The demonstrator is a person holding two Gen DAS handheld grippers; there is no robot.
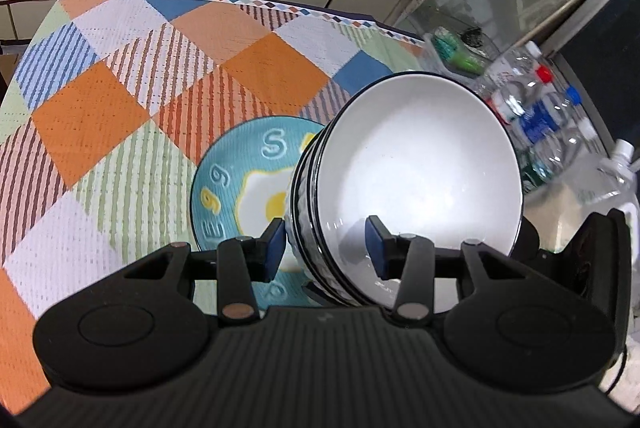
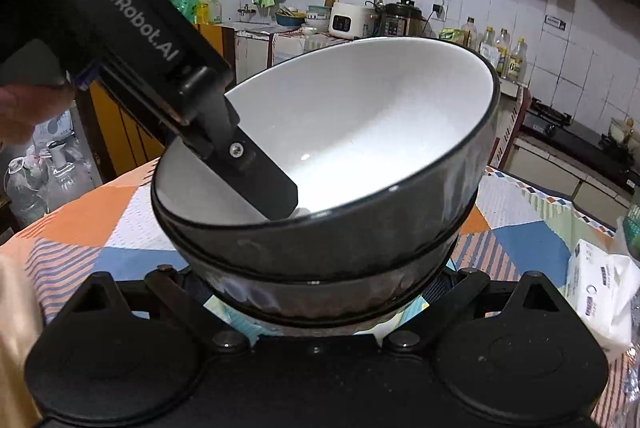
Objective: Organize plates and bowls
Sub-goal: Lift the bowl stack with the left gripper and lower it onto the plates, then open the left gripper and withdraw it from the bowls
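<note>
A stack of dark-rimmed bowls with white insides point(image 1: 408, 176) stands tilted over a blue plate with a fried-egg picture point(image 1: 240, 180) on the patchwork tablecloth. My left gripper point(image 1: 326, 248) straddles the stack's near rim, one blue pad outside and one inside; the pads do not visibly press the rim. In the right wrist view the same stack point(image 2: 340, 196) fills the middle, with the left gripper's finger point(image 2: 260, 176) reaching into the top bowl. My right gripper point(image 2: 320, 288) sits wide on both sides of the lowest bowl; its fingertips are hidden behind the stack.
Several plastic water bottles point(image 1: 536, 116) and a large clear jug point(image 1: 616, 184) stand off the table's right edge. A white tissue pack point(image 2: 600, 292) lies on the table at right. The tablecloth point(image 1: 120, 116) stretches away to the left. Kitchen counters line the back.
</note>
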